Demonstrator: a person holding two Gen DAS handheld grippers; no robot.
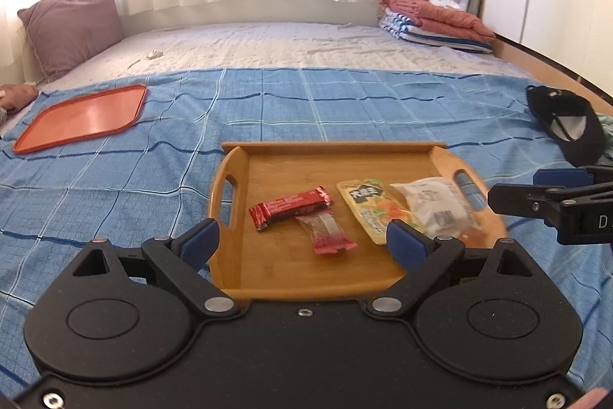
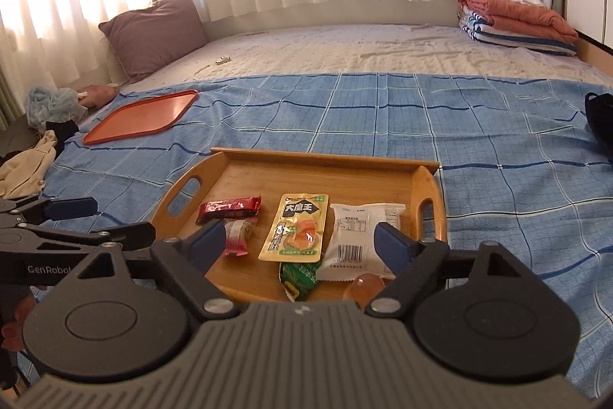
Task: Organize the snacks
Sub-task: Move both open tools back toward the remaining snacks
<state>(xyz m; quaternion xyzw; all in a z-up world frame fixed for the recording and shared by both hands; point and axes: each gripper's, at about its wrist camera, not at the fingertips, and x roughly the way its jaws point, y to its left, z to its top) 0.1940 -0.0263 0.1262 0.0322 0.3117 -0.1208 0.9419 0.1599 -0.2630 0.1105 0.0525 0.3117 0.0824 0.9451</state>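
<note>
Nearest the right wrist lens, the right gripper [image 2: 299,244] hangs over the near edge of the wooden tray [image 2: 337,160], jaws spread wide and holding nothing. Between its fingertips lie the snacks: a green packet [image 2: 300,276] at 6 o'clock on the tray floor, partly under a yellow pouch [image 2: 297,229] at centre; a white packet with a barcode [image 2: 358,240] touching the pouch at 3 o'clock; a clear amber jelly cup [image 2: 364,288] at the near right corner. At 9 o'clock sits a red wrapped bar [image 2: 230,209], with a small pink-and-clear wrapped sweet [image 2: 238,234] just beside it on the near side.

From the left wrist view, the left gripper [image 1: 302,240] is likewise wide open and empty, poised over the tray's near left portion; the red bar [image 1: 290,207] and the sweet [image 1: 325,232] lie between its fingers.

Outward, the tray rests on a blue checked blanket [image 2: 479,140] spread over a bed. At 10 o'clock, well apart, an orange plastic tray [image 2: 143,117] lies flat. A mauve pillow [image 2: 153,29] stands at the far left; folded towels [image 2: 517,22] are stacked at 1 o'clock. A black cap [image 1: 567,125] lies at 3 o'clock.
</note>
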